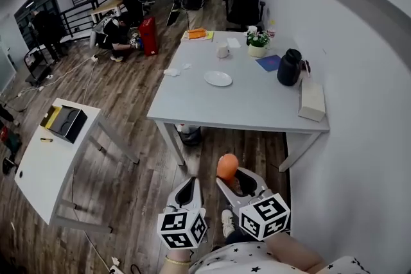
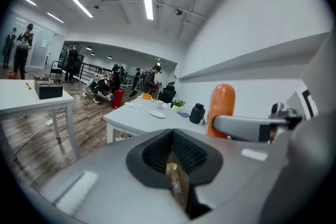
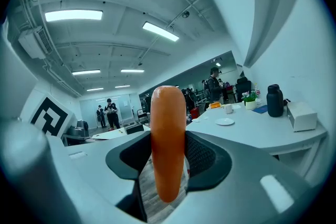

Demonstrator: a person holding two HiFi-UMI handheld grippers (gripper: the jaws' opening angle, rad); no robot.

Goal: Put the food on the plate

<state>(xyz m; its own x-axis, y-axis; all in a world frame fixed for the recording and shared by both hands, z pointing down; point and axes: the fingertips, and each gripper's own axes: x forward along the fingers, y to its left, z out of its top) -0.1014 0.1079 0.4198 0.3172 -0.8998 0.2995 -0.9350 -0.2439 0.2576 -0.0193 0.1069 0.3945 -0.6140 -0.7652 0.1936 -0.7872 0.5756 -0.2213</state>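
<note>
Standing on wood floor [image 1: 128, 106], grey table [image 1: 244, 109] bears plate [image 1: 218, 78].

Orange sausage-shaped food [image 1: 227, 165]: plain smooth orange, no markings. Grey plastic left gripper [image 1: 188, 186] & right gripper [image 1: 236, 180]: black ribbed pads [image 3: 203, 157], cubes [image 1: 182, 228] w/ black-on-white square markers. Far: white round plate [image 1: 218, 78] on pale grey table [image 1: 257, 109]; glossy black jug [image 1: 289, 67] & blue mat [image 1: 270, 63] far right. Wooden floor [image 1: 128, 106] brown, wood-grain. Red case [image 1: 149, 35] far left.

All face the table [image 1: 244, 106]
Head view from above, well back; gripper views lower, sharing its plate [image 1: 218, 78].
</note>
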